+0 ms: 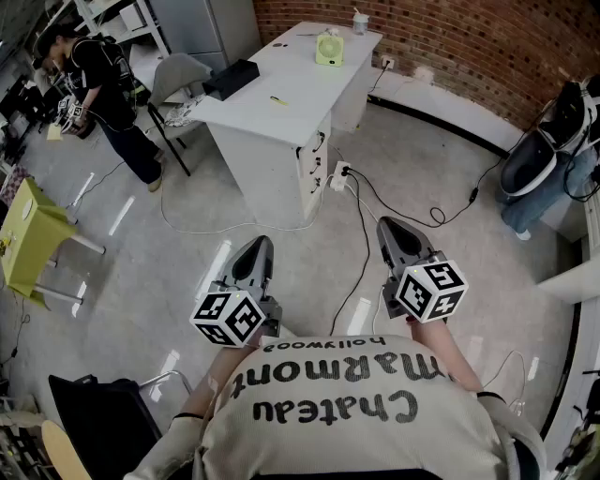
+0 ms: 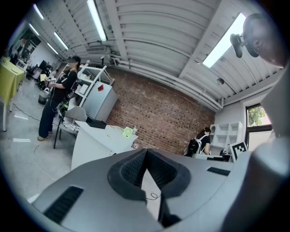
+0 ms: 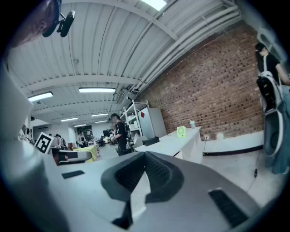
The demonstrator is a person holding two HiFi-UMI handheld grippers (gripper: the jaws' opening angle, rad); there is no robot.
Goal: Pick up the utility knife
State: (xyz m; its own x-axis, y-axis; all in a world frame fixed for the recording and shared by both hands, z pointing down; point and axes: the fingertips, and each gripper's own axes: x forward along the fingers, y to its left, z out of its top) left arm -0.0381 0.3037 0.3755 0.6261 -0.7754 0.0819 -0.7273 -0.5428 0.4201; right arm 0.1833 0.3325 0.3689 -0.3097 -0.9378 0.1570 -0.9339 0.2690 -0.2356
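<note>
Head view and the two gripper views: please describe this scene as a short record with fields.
left tongs: shut, nothing between them
right tongs: shut, nothing between them
white table: ahead of the person, apart from both tongs
on the table: black box, green fan, cup, small yellow object, possibly the utility knife
bystander: stands left of the table
task state: nothing picked up yet
</note>
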